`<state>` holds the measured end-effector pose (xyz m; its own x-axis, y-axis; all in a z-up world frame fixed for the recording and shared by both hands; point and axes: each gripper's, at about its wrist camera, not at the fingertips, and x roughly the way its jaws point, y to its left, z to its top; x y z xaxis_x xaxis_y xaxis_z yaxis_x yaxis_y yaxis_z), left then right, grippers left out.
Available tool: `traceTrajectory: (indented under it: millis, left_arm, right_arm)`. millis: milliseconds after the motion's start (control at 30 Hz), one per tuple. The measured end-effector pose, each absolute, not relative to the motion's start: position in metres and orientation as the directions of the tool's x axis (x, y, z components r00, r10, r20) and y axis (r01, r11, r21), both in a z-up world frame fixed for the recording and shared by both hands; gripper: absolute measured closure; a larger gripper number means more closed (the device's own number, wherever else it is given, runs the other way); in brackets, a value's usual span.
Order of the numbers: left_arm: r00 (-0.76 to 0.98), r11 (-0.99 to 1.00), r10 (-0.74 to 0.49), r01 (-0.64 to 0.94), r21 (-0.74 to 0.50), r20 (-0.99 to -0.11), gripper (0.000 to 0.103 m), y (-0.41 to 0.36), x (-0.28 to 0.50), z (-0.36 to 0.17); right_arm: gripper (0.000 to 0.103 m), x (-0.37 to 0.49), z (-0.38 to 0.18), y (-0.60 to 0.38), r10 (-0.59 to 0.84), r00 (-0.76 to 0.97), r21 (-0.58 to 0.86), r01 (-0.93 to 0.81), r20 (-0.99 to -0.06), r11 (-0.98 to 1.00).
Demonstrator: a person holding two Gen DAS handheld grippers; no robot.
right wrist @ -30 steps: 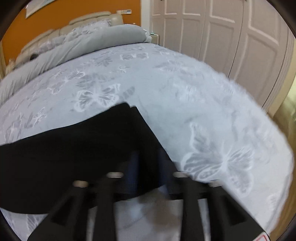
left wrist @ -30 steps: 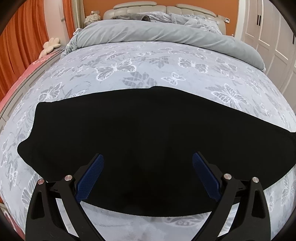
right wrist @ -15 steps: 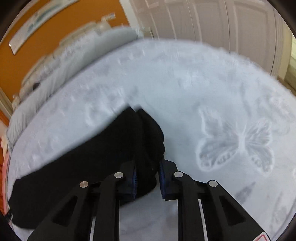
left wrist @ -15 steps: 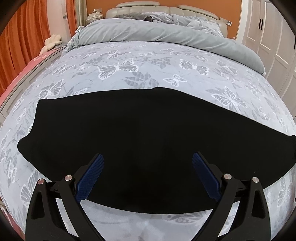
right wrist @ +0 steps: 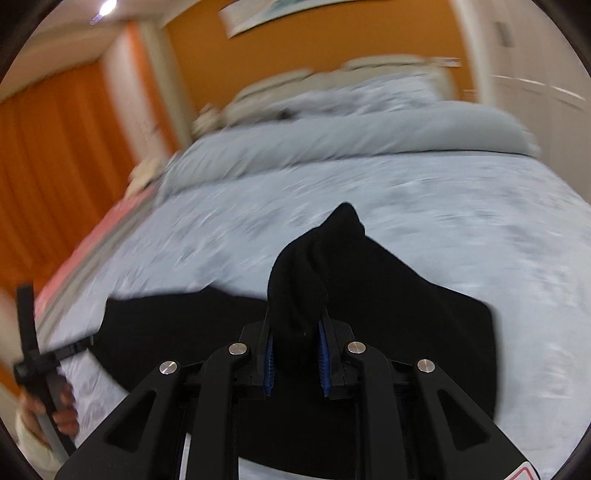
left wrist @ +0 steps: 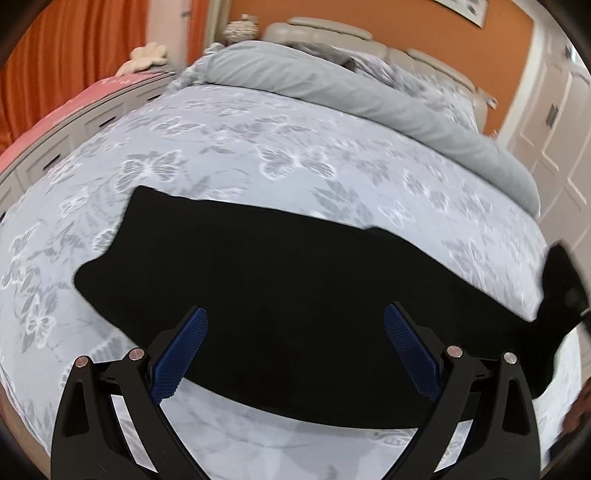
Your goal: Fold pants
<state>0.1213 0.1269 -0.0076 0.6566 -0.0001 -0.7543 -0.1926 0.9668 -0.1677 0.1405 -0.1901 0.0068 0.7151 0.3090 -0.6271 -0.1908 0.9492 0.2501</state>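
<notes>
This is a bedroom in a home. A wide bed (left wrist: 295, 147) fills the room, covered by a grey-blue sheet with butterflies — a rolled grey duvet (left wrist: 369, 92) lies near the padded headboard (left wrist: 332, 29). The walls are orange, with orange curtains (left wrist: 74, 55) at one side, white wardrobe doors (left wrist: 554, 122) at the other, and a framed picture (right wrist: 280, 11) above the bed.

Left gripper (left wrist: 293, 345): two matte black arms with triangular cut-outs, four round silver screws at the joints, and ribbed dark blue pads (left wrist: 181, 354). Right gripper (right wrist: 295, 363): the same black frame, silver screws and blue pads, with a red-and-white sticker at 5 o'clock. At 8 o'clock, a hand (right wrist: 55, 408) with a pale sleeve.
</notes>
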Motion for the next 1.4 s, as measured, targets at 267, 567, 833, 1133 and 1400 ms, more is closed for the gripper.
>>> traceTrajectory:
  millis: [267,567,833,1133,1400]
  left_arm:
    - [0.639,0.936,0.024,-0.285,-0.207,-0.769,0.008,0.2,0.109,-0.008]
    - [0.631,0.906,0.062,-0.36,-0.221,-0.773,0.008,0.267,0.082,-0.009]
    - [0.592,0.85,0.024,-0.436,-0.296,-0.806,0.006,0.311,0.077,-0.031]
    - [0.557,0.683,-0.11,-0.559,-0.47,-0.823,0.005,0.331,0.098,-0.093]
    - [0.553,0.698,0.02,-0.604,-0.384,-0.833,0.005,0.308,0.113,-0.094]
  right_arm:
    - [0.084,0.16,-0.062,-0.1,0.302,0.563,0.165,-0.283,-0.769,0.945]
    - [0.05,0.134,-0.051,-0.077,0.317,0.578,0.157,-0.31,-0.752,0.938]
    - [0.046,0.134,-0.046,-0.062,0.279,0.568,0.099,-0.326,-0.774,0.94]
    - [0.024,0.118,-0.017,-0.122,0.18,0.664,0.102,-0.155,-0.725,0.983]
    - [0.024,0.112,-0.02,-0.208,0.044,0.666,0.102,0.048,-0.744,0.994]
